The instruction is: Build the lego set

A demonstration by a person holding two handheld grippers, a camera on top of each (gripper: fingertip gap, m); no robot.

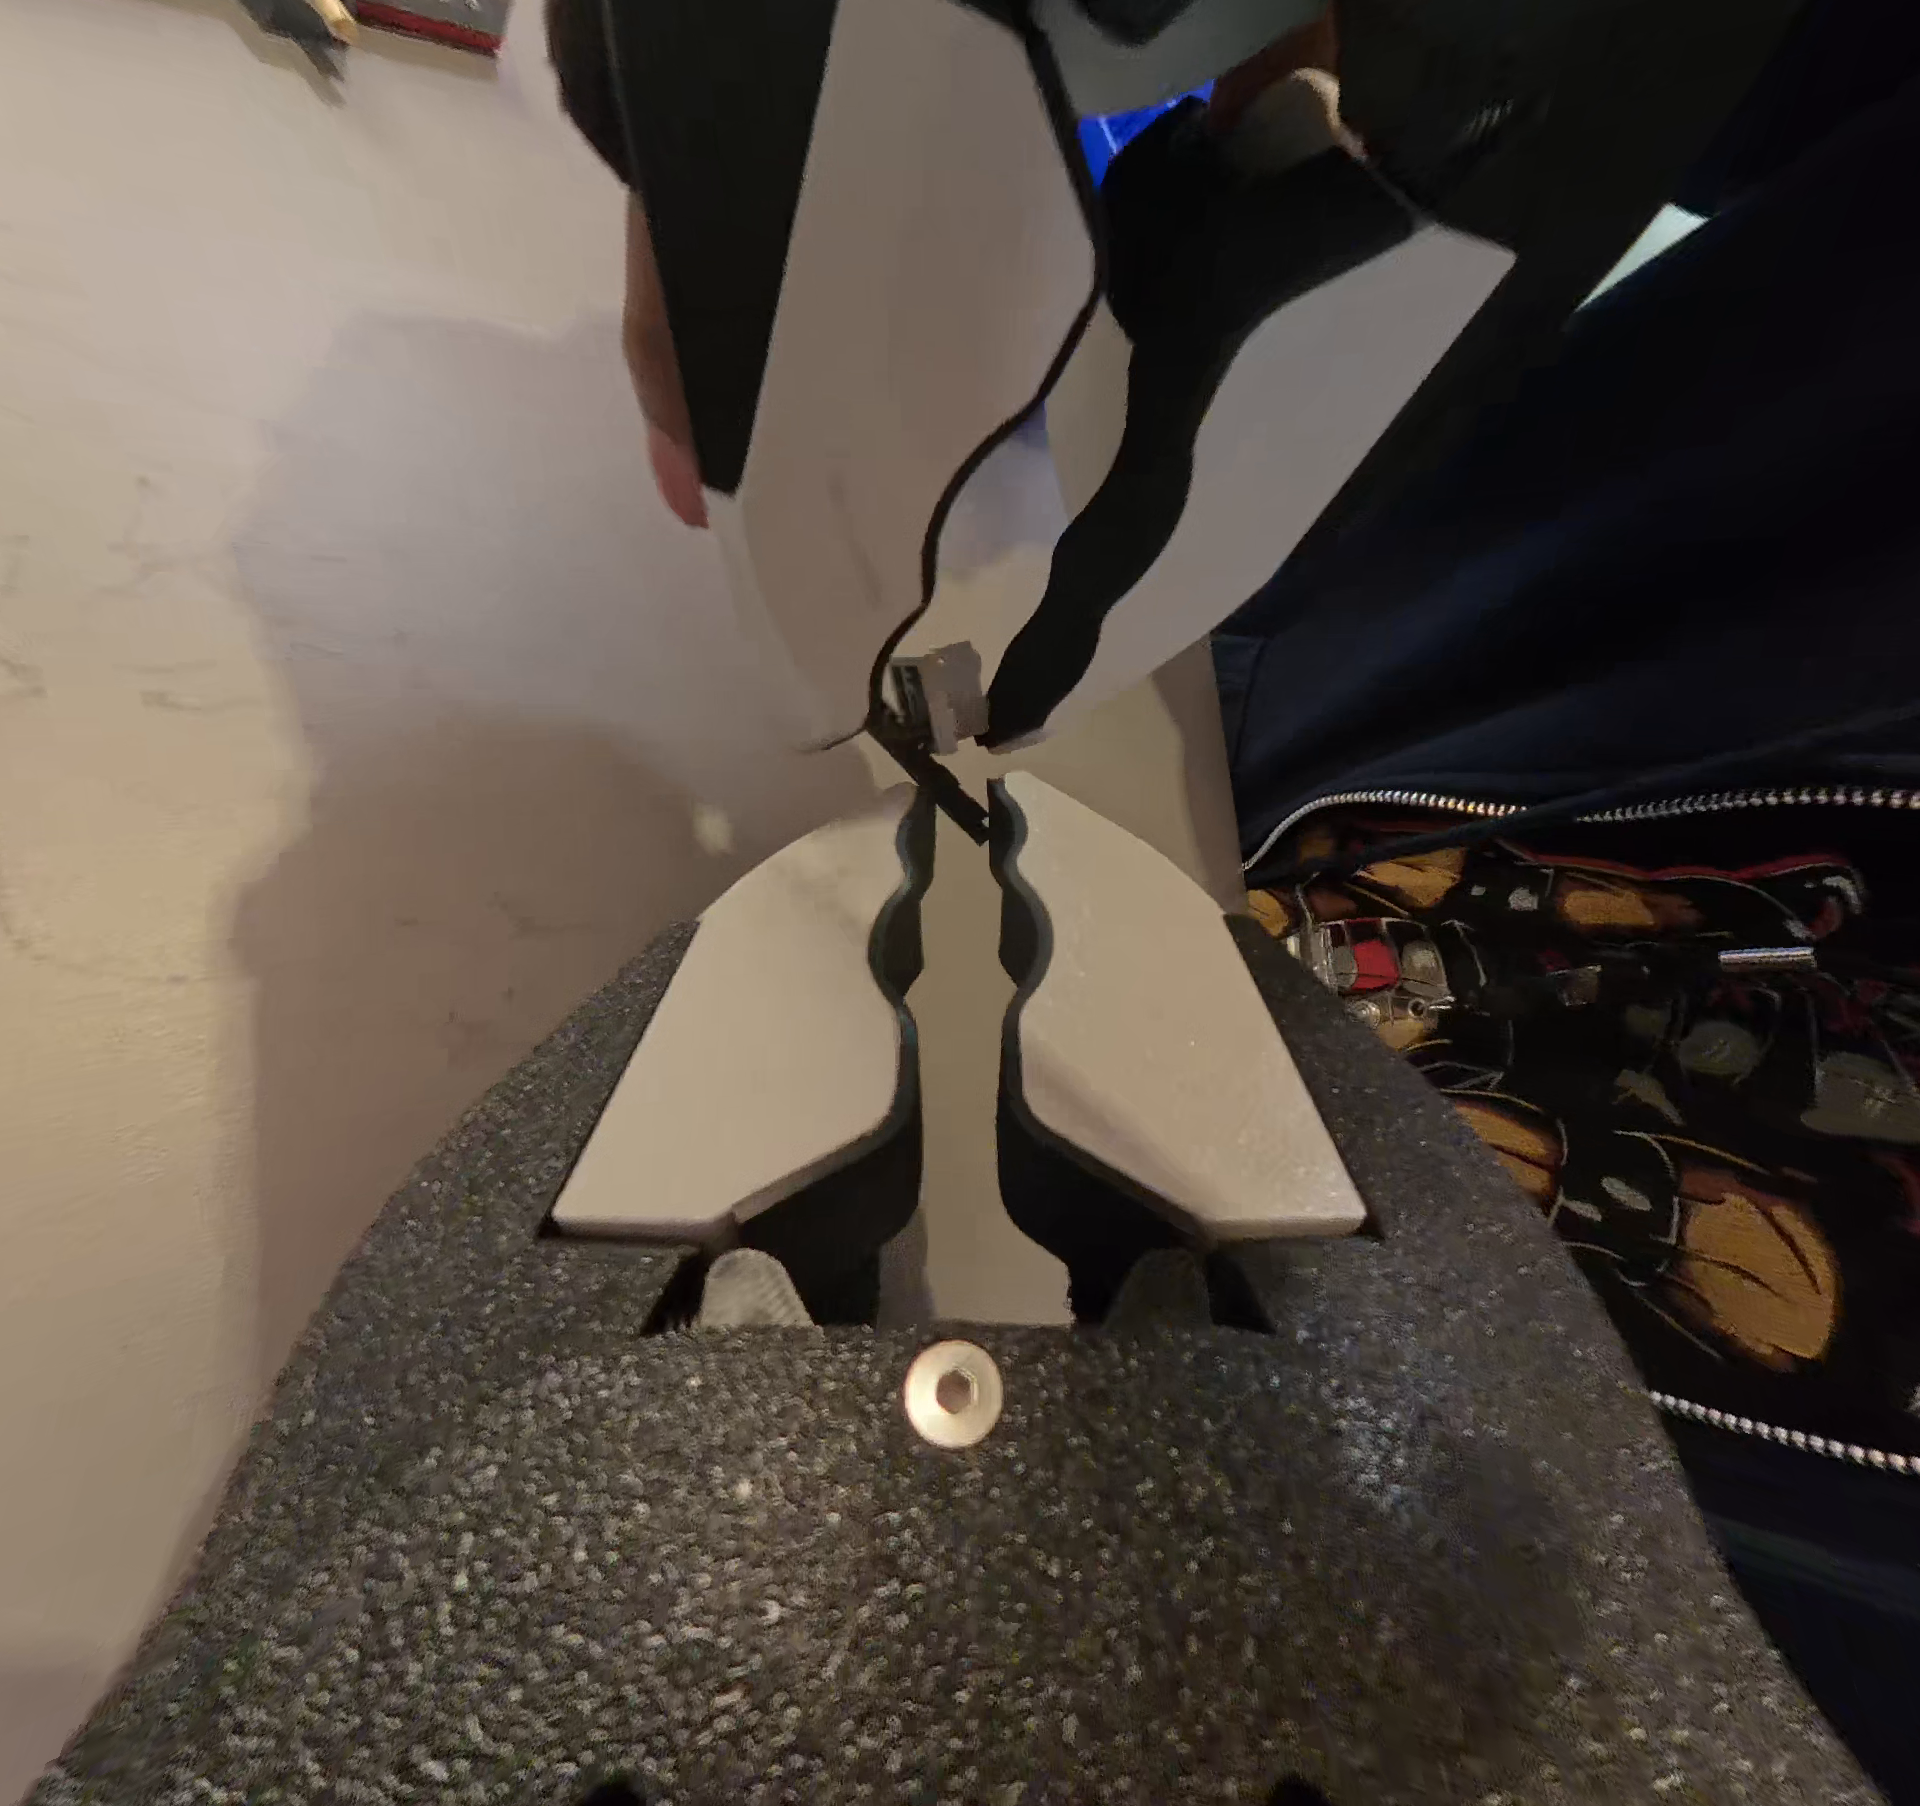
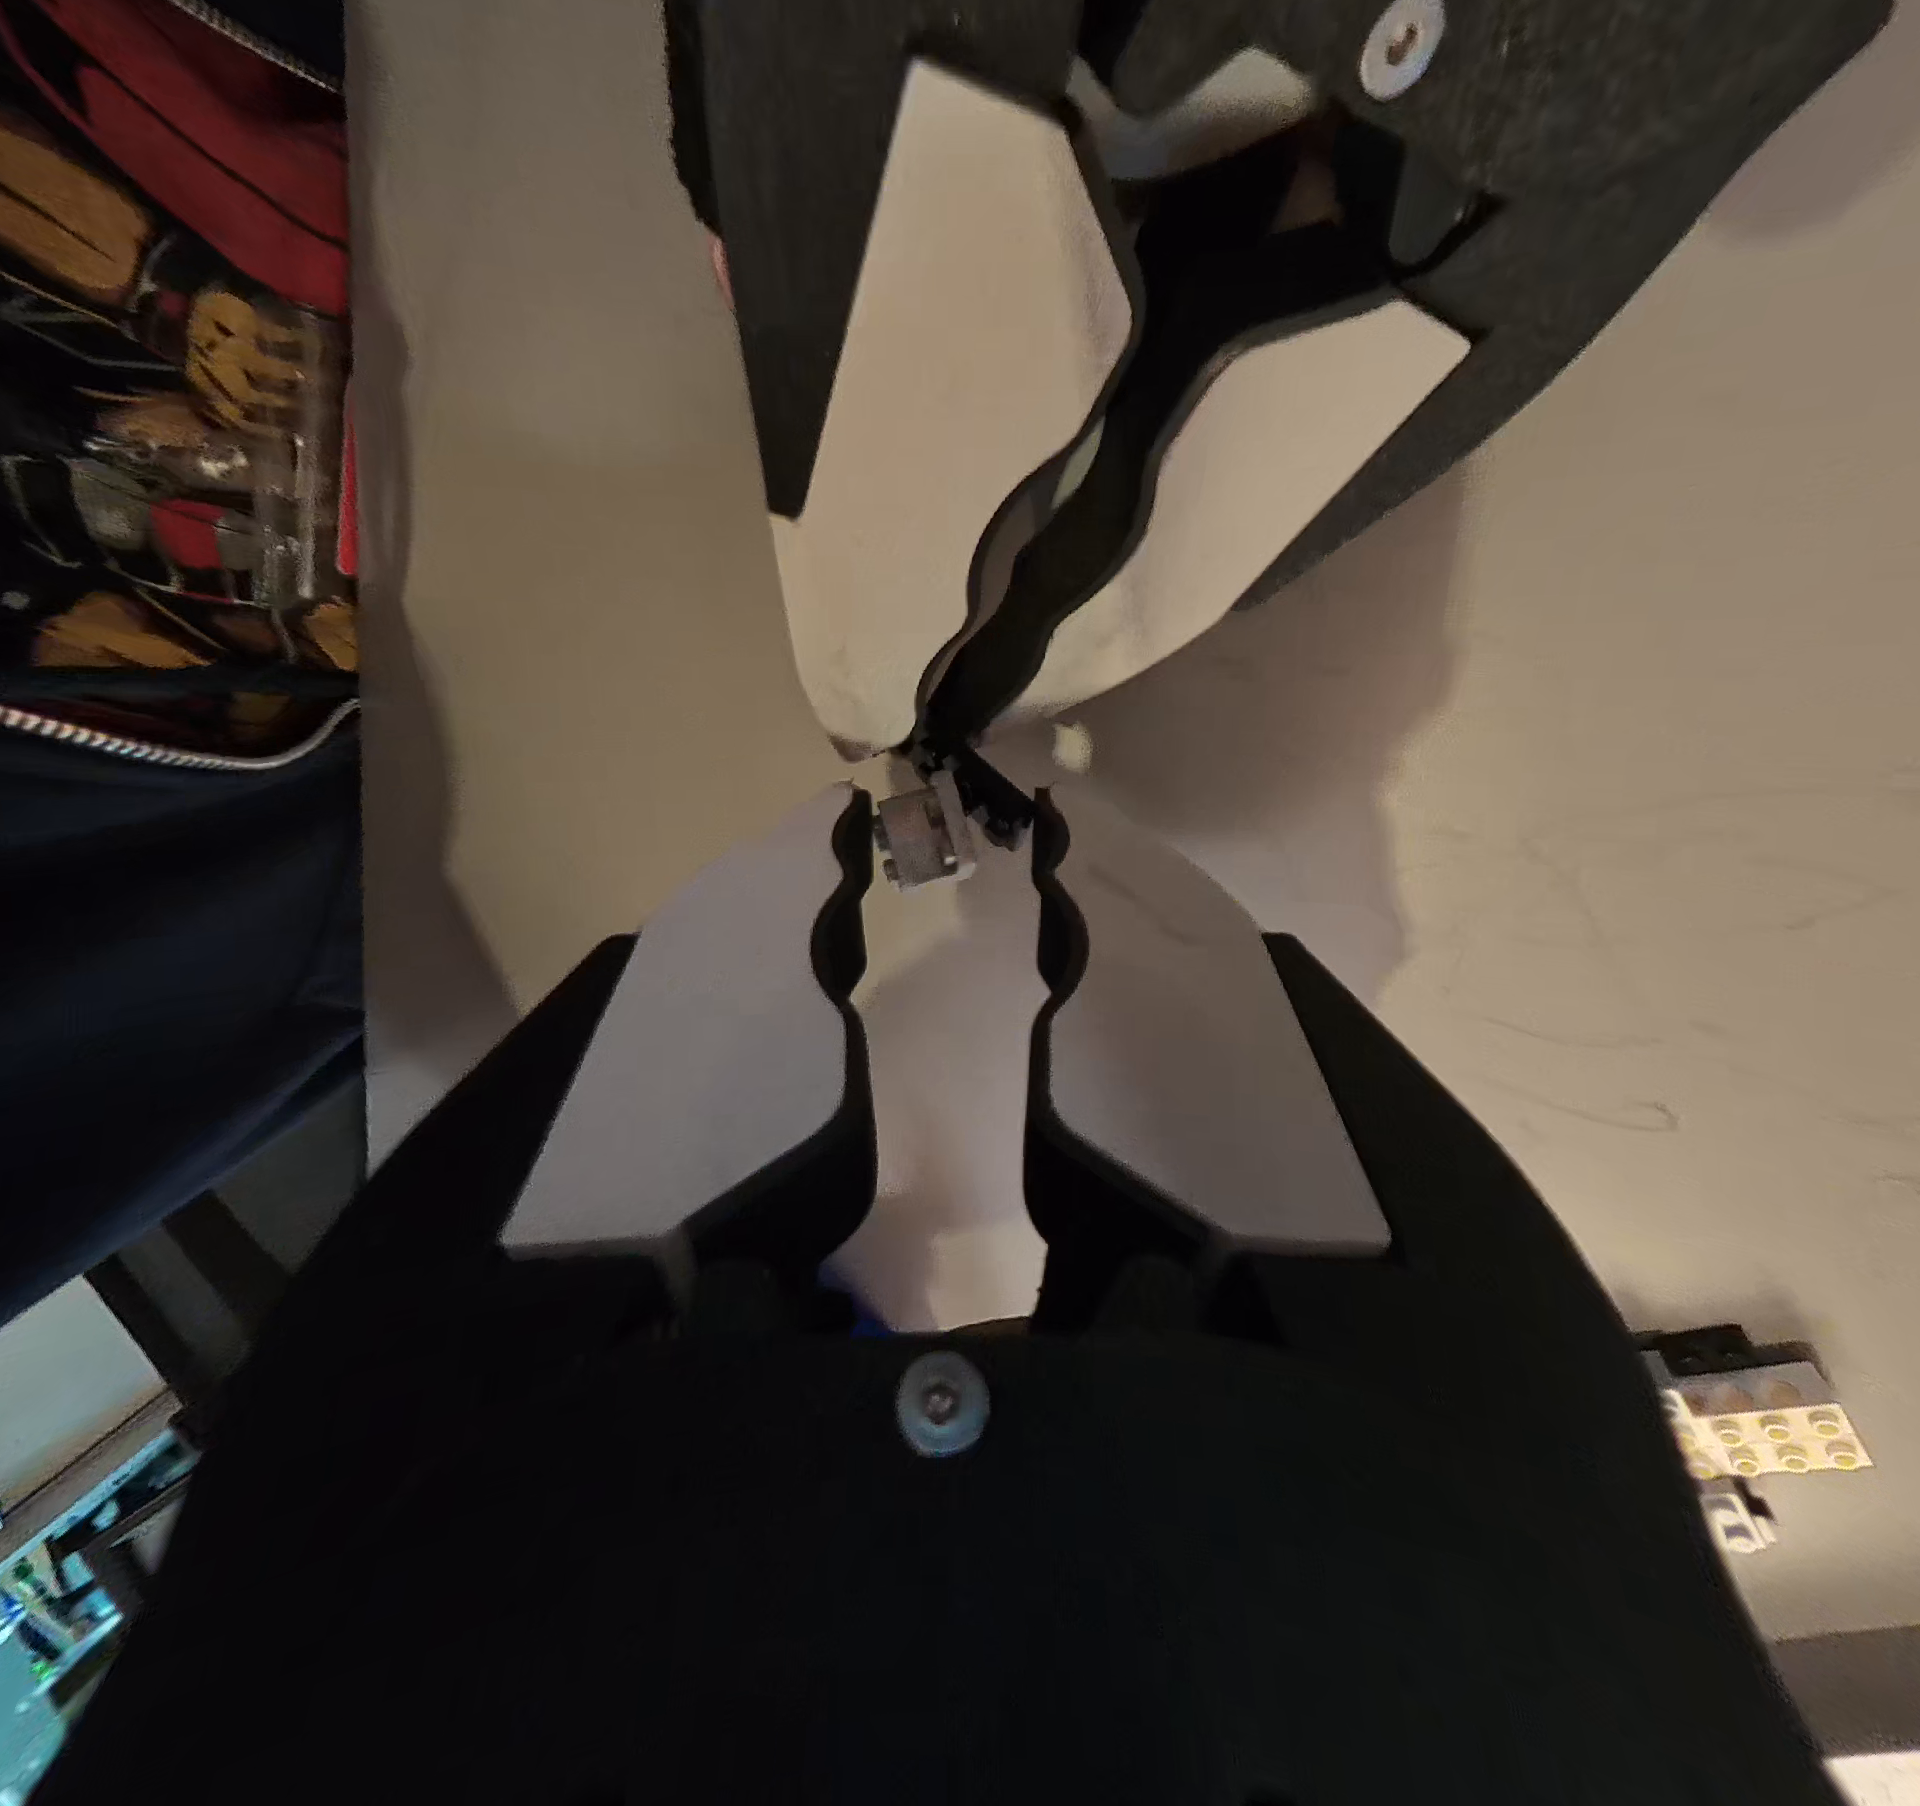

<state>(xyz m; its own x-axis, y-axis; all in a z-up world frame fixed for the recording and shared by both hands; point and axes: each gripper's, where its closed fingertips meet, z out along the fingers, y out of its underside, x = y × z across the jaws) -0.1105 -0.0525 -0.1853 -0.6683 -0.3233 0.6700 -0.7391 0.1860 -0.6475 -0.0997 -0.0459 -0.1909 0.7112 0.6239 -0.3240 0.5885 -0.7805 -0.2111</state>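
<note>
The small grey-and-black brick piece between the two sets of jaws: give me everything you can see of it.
The grey-and-black brick piece looks like moulded plastic: a pale grey studded block joined to a thin black strip. It hangs tilted above the pale table, touching nothing below. The right gripper has it crosswise, grey end on one pad, black part on the other. The left gripper pinches the strip's far end. A small whitish bit lies nearby.
</note>
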